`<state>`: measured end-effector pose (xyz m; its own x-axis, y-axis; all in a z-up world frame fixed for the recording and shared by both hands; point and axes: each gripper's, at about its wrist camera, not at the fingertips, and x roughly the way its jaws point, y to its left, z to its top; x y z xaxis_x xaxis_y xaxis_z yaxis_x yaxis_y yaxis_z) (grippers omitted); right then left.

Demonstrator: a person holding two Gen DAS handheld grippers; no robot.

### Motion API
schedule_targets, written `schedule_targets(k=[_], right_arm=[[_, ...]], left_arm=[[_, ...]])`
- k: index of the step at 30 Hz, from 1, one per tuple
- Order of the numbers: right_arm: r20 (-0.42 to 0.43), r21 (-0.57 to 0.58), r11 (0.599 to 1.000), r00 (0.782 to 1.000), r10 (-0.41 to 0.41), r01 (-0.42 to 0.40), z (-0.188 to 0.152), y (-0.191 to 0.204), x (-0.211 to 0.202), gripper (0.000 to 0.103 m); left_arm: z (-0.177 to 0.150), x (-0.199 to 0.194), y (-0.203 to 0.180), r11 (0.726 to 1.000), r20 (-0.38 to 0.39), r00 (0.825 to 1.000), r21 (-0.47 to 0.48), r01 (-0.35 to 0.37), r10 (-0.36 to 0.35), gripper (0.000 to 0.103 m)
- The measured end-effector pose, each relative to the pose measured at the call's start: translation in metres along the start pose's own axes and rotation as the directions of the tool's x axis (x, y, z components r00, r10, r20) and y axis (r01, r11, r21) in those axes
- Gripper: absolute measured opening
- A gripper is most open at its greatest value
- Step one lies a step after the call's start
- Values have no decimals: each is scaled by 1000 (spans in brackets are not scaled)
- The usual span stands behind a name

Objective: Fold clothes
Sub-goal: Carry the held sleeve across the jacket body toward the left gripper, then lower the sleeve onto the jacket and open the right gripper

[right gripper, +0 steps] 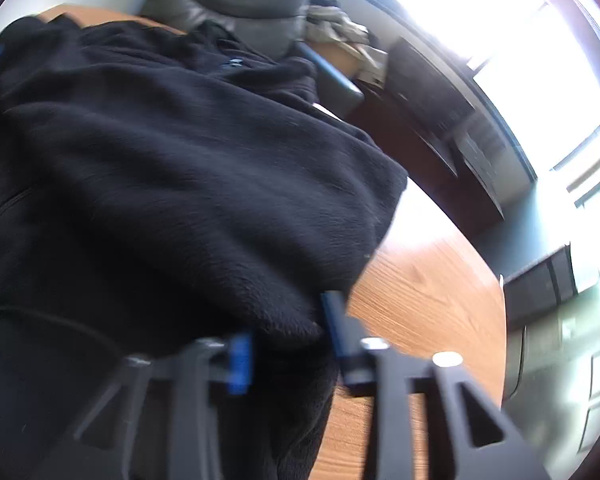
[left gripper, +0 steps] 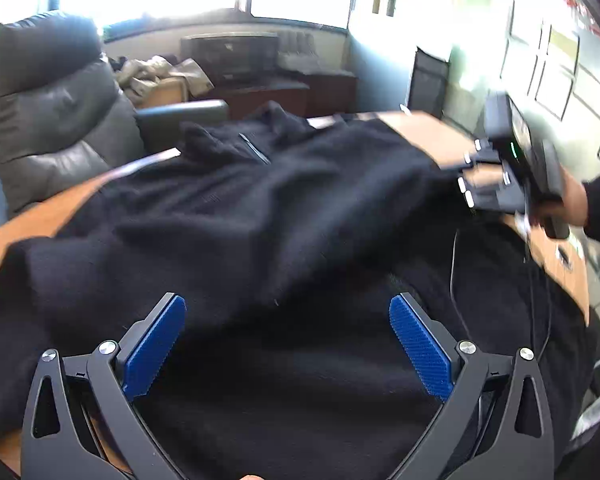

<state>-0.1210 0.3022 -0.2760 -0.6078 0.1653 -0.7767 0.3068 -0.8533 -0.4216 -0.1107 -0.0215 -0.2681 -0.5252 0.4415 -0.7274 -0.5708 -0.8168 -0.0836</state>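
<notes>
A black fleece jacket (left gripper: 260, 208) with a zip collar lies spread over the wooden table (left gripper: 432, 136). My left gripper (left gripper: 288, 320) is open, its blue pads wide apart, and hovers just above the near part of the jacket. My right gripper (left gripper: 472, 176) is at the jacket's right edge, held in a hand. In the right wrist view the right gripper (right gripper: 288, 332) has a fold of the jacket (right gripper: 180, 168) between its blue pads and holds it lifted above the table (right gripper: 420, 292). The view is blurred.
A grey leather armchair (left gripper: 48, 108) stands beyond the table's far left side. A dark cabinet (left gripper: 236, 60) and a pile of beige cloth (left gripper: 156, 76) are under the bright windows. A thin black cable (left gripper: 456, 280) runs over the jacket at right.
</notes>
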Motion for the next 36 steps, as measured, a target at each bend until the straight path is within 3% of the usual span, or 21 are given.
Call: schedule_targets(k=[3,5,6,8,9,12,17,20,22,25,28,30,36], right_arm=[[59,129,990,996,-71,63,-7,-17,-19,15],[74,230,967,988,-132,112,-17,-34,-30,15],[42,270,954,988,-146,130,-24,-42,-26,15],[-106,308,943,990,-94,123,-40,-57,8,15],[-130,299,947,988,-78,114,-44,-58,15,15],[-42,218,972,996,-77,84,-32,-48,2,18],[-10,159,982,995,-98,98,-21,-40,-5,26],[-8,114,987,994,-113,113,-22,-35,-2,25],[-16,133,986,994,-104,106,-23,-37,1,19],[-19,135,986,996,-92,93,-22,-39,0,20],[-19,124,989,997,-76,78,-25,-40,-4,34],[-13,125,990,998,-63,64,-25,-39,-7,50],[4,129,991,1000,-30,29,-26,-28,-13,53]], left_arm=[[-14,17,-7,1000,-55,998,-7,-14,13,103],[-24,28,-6,999,-93,995,-23,-25,23,103],[-25,29,-5,999,-100,995,-31,-27,24,103],[-25,30,-1,998,-103,994,-46,-31,27,103],[-25,30,0,998,-101,994,-51,-35,30,103],[-24,26,1,998,-101,995,-55,-33,28,103],[-13,11,7,994,-49,999,-107,-12,7,103],[-1,7,12,993,-11,1000,-116,-3,1,103],[10,3,14,995,25,1000,-104,2,1,103],[23,-4,19,996,53,999,-91,11,-6,103],[25,-11,21,996,35,999,-79,30,-27,103],[24,-16,23,997,14,999,-67,33,-32,103],[16,-40,46,989,-21,999,-141,44,-47,103]])
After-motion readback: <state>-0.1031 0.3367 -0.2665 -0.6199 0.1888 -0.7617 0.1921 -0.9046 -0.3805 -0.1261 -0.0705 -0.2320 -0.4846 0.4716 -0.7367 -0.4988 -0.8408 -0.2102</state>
